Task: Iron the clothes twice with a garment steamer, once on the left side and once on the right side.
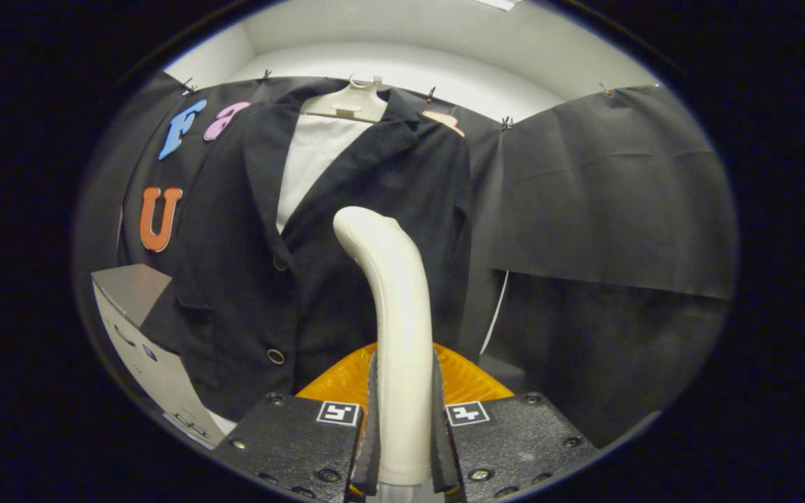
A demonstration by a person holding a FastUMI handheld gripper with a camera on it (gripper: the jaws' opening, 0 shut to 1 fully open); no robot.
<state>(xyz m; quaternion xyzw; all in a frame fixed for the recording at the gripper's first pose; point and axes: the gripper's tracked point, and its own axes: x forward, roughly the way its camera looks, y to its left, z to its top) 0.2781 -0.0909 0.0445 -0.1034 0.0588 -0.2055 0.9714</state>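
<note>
Gripper (404, 426) was clamped on the garment steamer (392, 314): both fingers (373, 433) pressed flat against the sides of its pale handle, no gap showing on either side. Handle ran up from between the fingers and curved over at the top, its rounded end tipped toward the jacket (346, 230). An orange ribbed part (469, 381) sat right behind the handle, just ahead of the fingers, bulging out on both sides; couldn't tell what it belonged to. The jacket was dark and hung straight ahead beyond the fingers on a pale hanger (350, 103), front closed, two buttons visible, with a white shirt (312, 161) showing in the V of the lapels. The steamer's top end overlapped the jacket's chest in view; contact with the fabric couldn't be judged. Black cloth wall (612, 202) sat behind and to the right of the jacket, clipped along its top edge. A grey and white box (140, 328) stood ahead-left of the fingers, its corner in front of the jacket's lower left.
</note>
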